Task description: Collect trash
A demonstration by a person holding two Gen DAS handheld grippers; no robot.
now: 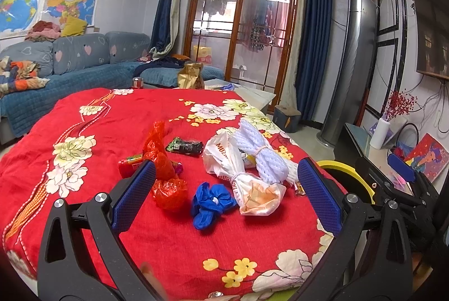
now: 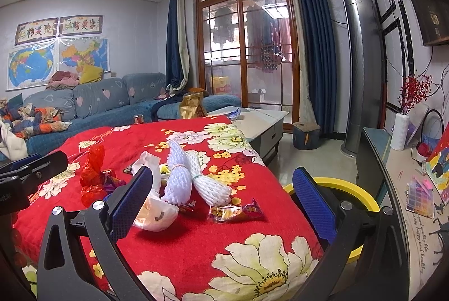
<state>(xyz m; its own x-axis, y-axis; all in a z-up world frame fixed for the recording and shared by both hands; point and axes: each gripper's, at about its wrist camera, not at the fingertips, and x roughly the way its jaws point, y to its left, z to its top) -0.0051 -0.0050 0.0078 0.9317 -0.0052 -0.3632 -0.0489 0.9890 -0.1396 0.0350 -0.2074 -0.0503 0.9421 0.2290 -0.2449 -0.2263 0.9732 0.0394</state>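
Red floral cloth (image 1: 174, 253) is covering the worktop, and the trash is lying scattered across the middle of it. Both tongs are hovering above the near edge with their blue pads spread wide apart, gripping nothing.

The left tongs (image 1: 226, 198) are looking straight at a crumpled blue wrapper (image 1: 212, 202), which is sitting almost midway between the pads and just ahead of them. A red plastic bag (image 1: 165, 169) is lying beside the left pad, a tied white plastic bag (image 1: 241, 180) is stretching away to the right of the blue piece, and a bundle of white foam netting (image 1: 262, 152) is resting just behind that.

From the right tongs (image 2: 223, 201), a shiny candy wrapper (image 2: 235, 212) is the nearest item — lying flat, its long axis running across the gap between the pads, slightly ahead. The foam netting (image 2: 193, 177) is pointing away from this side, its long axis running roughly along the line of reach.

A yellow bin rim (image 2: 350, 195) is showing off the worktop's right edge, closer to the right tongs, so that side is probably the shorter carry — a judgement only.
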